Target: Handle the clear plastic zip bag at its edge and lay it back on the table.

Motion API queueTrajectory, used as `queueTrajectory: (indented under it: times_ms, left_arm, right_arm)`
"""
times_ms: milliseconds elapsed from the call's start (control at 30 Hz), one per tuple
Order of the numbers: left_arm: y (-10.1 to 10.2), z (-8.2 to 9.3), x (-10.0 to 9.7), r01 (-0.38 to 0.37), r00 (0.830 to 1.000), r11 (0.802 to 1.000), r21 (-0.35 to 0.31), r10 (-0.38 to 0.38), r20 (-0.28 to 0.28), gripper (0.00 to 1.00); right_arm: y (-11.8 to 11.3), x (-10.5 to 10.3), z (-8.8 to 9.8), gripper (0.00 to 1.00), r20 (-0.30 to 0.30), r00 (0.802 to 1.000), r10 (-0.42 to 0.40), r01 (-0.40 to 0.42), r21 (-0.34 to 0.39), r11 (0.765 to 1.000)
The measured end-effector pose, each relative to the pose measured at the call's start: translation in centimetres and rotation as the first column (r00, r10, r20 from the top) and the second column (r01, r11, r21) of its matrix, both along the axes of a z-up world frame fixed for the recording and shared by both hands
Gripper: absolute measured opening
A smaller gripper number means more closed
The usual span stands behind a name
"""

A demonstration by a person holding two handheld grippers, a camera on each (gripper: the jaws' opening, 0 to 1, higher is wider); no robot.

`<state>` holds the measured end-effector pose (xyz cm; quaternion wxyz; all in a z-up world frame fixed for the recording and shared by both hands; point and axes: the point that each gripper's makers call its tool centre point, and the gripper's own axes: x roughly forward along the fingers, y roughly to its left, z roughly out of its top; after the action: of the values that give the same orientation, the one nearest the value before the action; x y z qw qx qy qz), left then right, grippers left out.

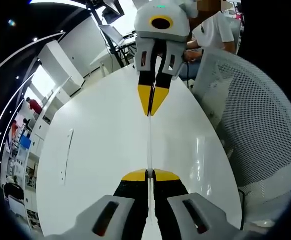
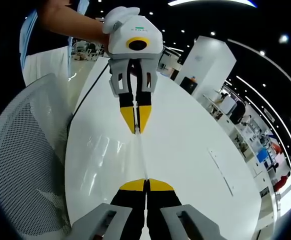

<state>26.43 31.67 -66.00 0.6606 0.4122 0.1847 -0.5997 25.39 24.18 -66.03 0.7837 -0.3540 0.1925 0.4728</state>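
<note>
The clear plastic zip bag [image 1: 149, 145] hangs stretched edge-on between my two grippers, showing as a thin pale line above the white table [image 1: 100, 130]. At the bottom of the left gripper view, my left gripper [image 1: 150, 174] is shut on the bag's near edge. My right gripper [image 1: 151, 111] faces it from the top, yellow tips pinched on the far edge. The right gripper view mirrors this: the right gripper [image 2: 146, 183] is shut on the bag [image 2: 141, 155], and the left gripper [image 2: 137, 129], held by a white-gloved hand, grips the opposite edge.
A white mesh chair [image 1: 255, 130] stands at the table's side, also visible as the chair [image 2: 25, 150]. A person in a white shirt [image 1: 213, 30] sits beyond the table. A thin slot [image 1: 68, 155] marks the tabletop. A black cable [image 2: 85, 95] runs along the table's far edge.
</note>
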Motion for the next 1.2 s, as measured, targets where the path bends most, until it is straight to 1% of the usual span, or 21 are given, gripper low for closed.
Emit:
queueTrajectory:
  times_ms: [1200]
  left_arm:
    - [1.5,0.4,0.1,-0.018,1.000,1.000,0.002,0.018,0.005,0.00]
  right_arm:
    - [-0.5,-0.1,0.2,0.00,0.005,1.000,-0.007,0.007,0.001,1.000]
